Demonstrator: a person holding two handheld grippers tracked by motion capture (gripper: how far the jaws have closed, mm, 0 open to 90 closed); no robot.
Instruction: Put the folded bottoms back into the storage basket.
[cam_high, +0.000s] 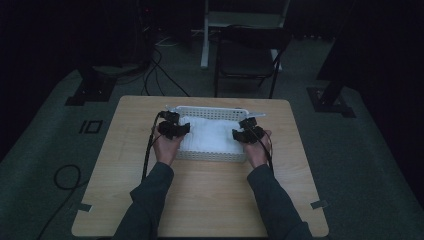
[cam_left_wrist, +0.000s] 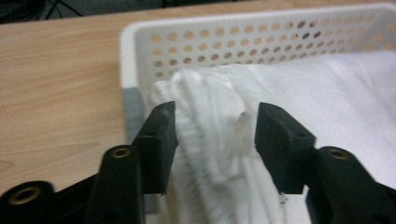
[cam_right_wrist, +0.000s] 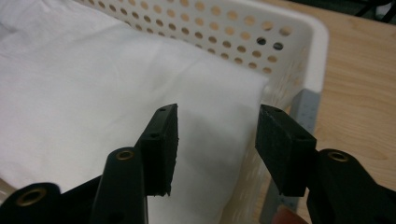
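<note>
The white towel (cam_high: 212, 136) lies folded inside the white perforated basket (cam_high: 210, 112) at the far middle of the desk (cam_high: 200, 200), and we work at its two short ends. Our left gripper (cam_left_wrist: 212, 128) has a bunched ridge of cloth between its fingers (cam_left_wrist: 159, 140); the cloth fills the gap and seems to touch both, though we cannot tell whether they truly pinch it. Our right gripper (cam_right_wrist: 217, 140) hangs over the towel's corner by the basket wall, fingers (cam_right_wrist: 161, 144) apart and closed on nothing.

We judge the step to be taking hold of both ends, either to lift the towel out or to settle it. The next move calls for the right fingers to dip and catch the corner without snagging the basket's rim.

The desk is pale wood grain. Beyond it the room is dim, with grey floor, trailing cables (cam_high: 160, 75) and a dark folding chair (cam_high: 250, 55).
</note>
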